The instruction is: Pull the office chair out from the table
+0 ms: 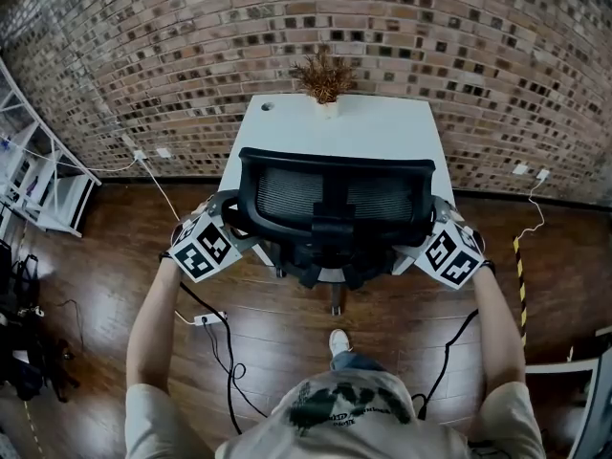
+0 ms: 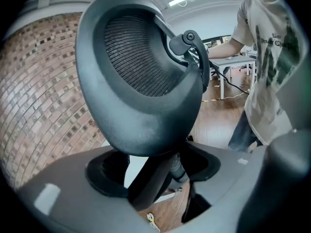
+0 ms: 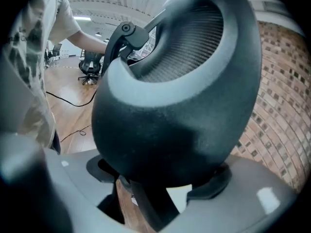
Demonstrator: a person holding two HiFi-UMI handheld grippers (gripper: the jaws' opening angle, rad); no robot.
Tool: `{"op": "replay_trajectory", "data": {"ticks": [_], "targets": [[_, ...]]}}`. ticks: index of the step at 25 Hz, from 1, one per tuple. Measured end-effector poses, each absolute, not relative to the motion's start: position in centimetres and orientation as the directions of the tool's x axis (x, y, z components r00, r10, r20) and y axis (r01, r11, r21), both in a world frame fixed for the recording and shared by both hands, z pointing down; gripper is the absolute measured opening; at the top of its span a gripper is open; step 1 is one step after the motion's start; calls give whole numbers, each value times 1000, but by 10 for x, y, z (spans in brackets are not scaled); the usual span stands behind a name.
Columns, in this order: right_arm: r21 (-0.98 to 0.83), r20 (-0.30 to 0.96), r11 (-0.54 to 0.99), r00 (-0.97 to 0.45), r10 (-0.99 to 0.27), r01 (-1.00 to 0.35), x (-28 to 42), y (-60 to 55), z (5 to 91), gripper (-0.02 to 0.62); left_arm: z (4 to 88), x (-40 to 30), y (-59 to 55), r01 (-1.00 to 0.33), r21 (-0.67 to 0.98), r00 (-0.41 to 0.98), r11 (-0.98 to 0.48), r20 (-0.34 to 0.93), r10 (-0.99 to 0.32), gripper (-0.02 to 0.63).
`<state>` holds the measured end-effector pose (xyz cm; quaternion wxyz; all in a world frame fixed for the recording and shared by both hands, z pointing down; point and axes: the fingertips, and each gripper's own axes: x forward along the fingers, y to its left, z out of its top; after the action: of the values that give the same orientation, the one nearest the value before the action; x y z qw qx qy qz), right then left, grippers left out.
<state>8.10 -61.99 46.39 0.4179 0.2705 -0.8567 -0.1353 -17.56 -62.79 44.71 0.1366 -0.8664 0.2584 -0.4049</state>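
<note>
A black office chair [image 1: 335, 199] with a mesh backrest stands pushed in at the white table [image 1: 339, 127], its seat under the tabletop. My left gripper [image 1: 229, 220] is at the backrest's left edge and my right gripper [image 1: 435, 223] at its right edge. In the left gripper view the backrest's rounded rim [image 2: 146, 81] lies between the wide-spread jaws of the left gripper [image 2: 155, 174], with gaps showing beside it. In the right gripper view the rim [image 3: 180, 101] fills the space between the jaws of the right gripper [image 3: 160, 178], also spread wide.
A dried plant [image 1: 325, 76] stands at the table's far edge against the brick wall [image 1: 430, 36]. A power strip and cables [image 1: 206, 318] lie on the wood floor to the left behind the chair. White shelving [image 1: 38, 180] is at far left. My foot [image 1: 339, 340] is just behind the chair base.
</note>
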Motion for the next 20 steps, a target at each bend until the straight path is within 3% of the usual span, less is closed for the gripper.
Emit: {"op": "replay_trajectory", "data": {"ticks": [20], "targets": [[483,656,822,-499,-567,-301,87,-581,469,341,450,-175,-585,-357,-461,514,-813,629,-583,311]]}}
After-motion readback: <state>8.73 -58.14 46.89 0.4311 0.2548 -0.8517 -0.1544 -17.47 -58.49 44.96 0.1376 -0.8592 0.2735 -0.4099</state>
